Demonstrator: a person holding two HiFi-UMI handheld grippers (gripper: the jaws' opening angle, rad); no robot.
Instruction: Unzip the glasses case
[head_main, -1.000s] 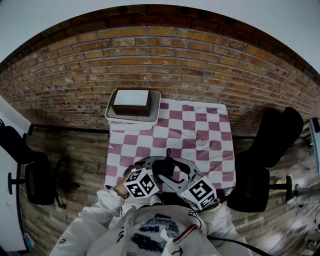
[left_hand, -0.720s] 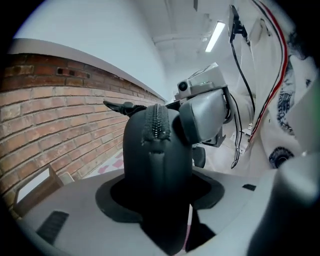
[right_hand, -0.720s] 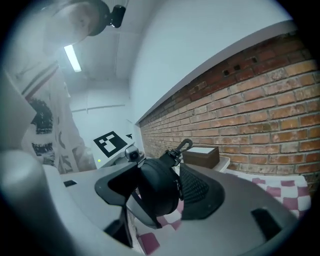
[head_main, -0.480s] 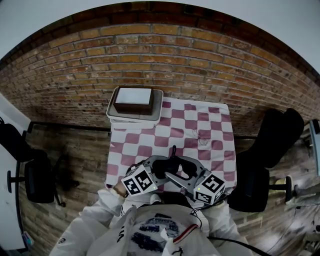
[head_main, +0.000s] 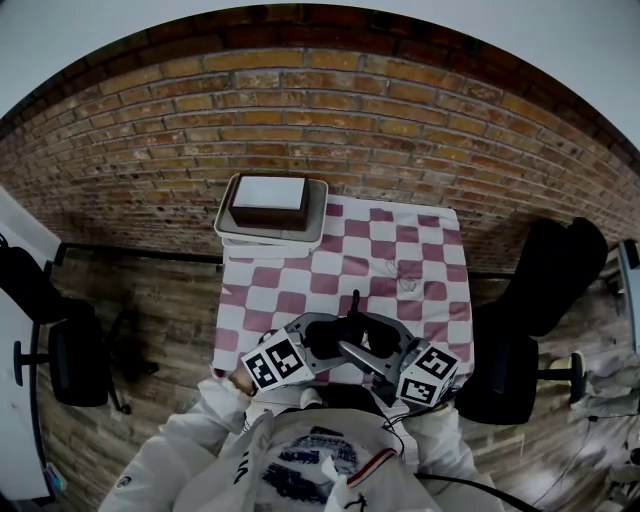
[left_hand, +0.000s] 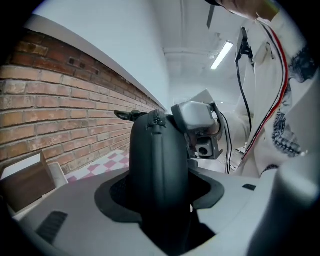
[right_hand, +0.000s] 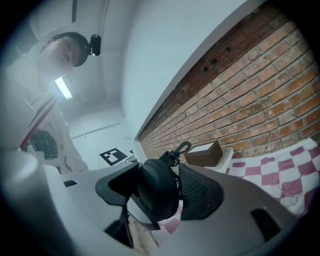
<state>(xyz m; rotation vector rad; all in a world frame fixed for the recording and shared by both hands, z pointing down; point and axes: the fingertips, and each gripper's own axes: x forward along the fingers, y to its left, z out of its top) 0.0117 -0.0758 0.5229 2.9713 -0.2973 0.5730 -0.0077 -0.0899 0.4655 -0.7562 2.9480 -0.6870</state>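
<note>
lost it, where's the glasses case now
Head view, low centre: the glasses case is gripped between left tongs and right tongs, at the near edge of the checkered table.

Brick wall (head_main: 330, 110), wooden plank floor (head_main: 140, 290)

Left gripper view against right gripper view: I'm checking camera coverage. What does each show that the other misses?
Only the left gripper view shows the zip track on the glasses case and the right gripper's camera. Only the right gripper view shows the left gripper's marker cube. Both show the case between fingers, the brick wall, the brown box and the checked cloth.
</note>
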